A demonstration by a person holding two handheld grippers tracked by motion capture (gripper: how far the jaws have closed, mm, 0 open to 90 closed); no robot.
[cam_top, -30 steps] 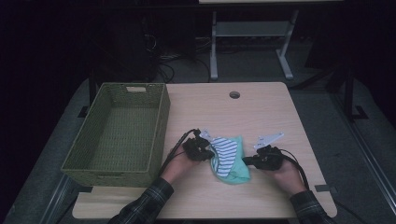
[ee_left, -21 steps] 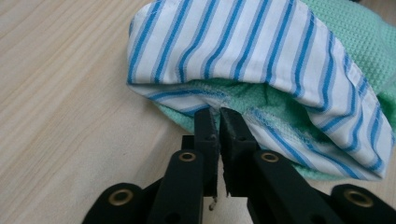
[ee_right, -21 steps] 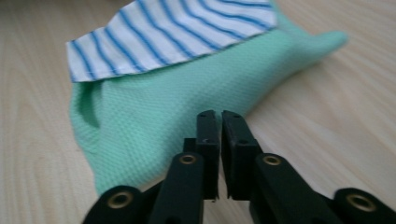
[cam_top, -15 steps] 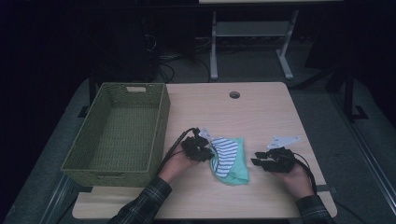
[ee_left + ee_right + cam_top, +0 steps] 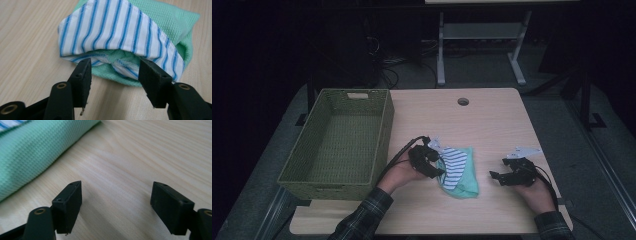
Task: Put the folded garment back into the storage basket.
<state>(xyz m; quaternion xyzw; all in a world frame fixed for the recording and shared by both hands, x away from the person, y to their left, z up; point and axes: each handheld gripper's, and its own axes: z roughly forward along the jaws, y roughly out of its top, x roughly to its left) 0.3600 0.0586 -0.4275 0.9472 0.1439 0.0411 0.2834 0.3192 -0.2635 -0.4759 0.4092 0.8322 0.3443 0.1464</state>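
Now cloth (image 5: pixel 125 42) just past left claw (image 5: pixel 113 77).

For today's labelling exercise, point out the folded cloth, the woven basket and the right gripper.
folded cloth (image 5: pixel 466 176), high view, on its green part.
woven basket (image 5: pixel 382 134), high view, on its right wall.
right gripper (image 5: pixel 495 175), high view, between its open jaw tips.

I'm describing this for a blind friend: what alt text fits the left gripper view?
Two black jaws of the left gripper stand open, just short of a folded cloth, white with blue stripes over mint green, lying on a pale wooden table.
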